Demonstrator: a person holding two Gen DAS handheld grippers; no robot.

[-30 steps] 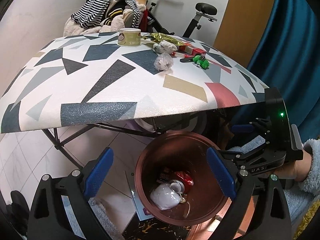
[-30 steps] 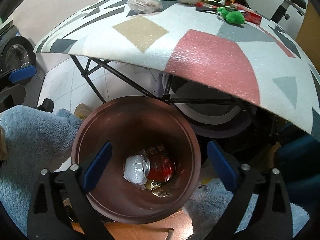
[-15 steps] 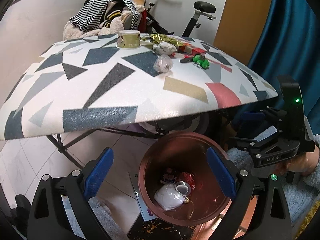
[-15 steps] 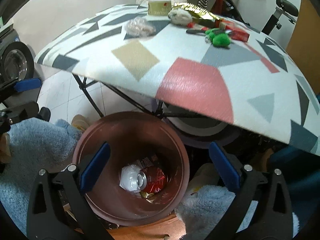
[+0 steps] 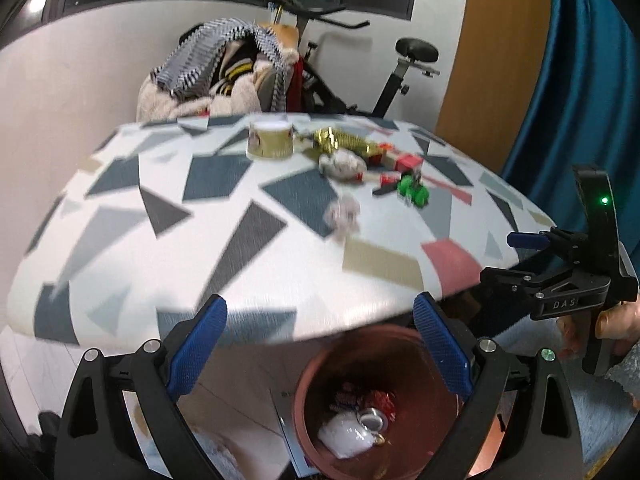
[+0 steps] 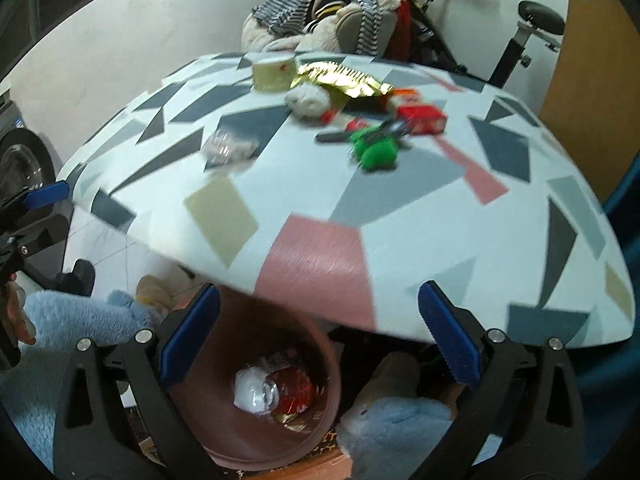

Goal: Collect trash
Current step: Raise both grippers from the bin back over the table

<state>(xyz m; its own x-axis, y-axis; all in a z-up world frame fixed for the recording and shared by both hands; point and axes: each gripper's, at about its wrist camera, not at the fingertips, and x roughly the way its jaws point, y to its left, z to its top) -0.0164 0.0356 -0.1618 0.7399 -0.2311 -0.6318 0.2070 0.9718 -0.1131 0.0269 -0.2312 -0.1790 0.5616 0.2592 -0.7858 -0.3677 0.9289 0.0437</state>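
Both views were blurred, so the small things on the tabletop point(image 5: 256, 264) were hard to read. The brown bin point(image 5: 436, 364) stood on the floor under the near edge of the tabletop, and that edge hid the far part of its rim. Inside the bin lay a white crumpled piece point(image 5: 345, 436), a red can point(image 6: 294, 390) and some wrappers; the rest of its bottom was too dark to tell.

On the tabletop, a clear crumpled wrapper point(image 5: 343, 216) lay alone, nearest to the bin. Farther back were a paper cup point(image 5: 270, 141), a gold foil bag point(image 6: 340, 78), a red box point(image 6: 422, 118) and a green toy point(image 6: 374, 148), close together.

The left tool point(image 5: 320, 346) had its blue pads wide apart and held nothing. The right tool point(image 6: 320, 334) was also spread wide and empty.

Only the left view showed the right tool from the side, gripped by a hand point(image 5: 612, 326). Only the right view showed the blue fluffy slippers point(image 6: 396, 424) beside the bin
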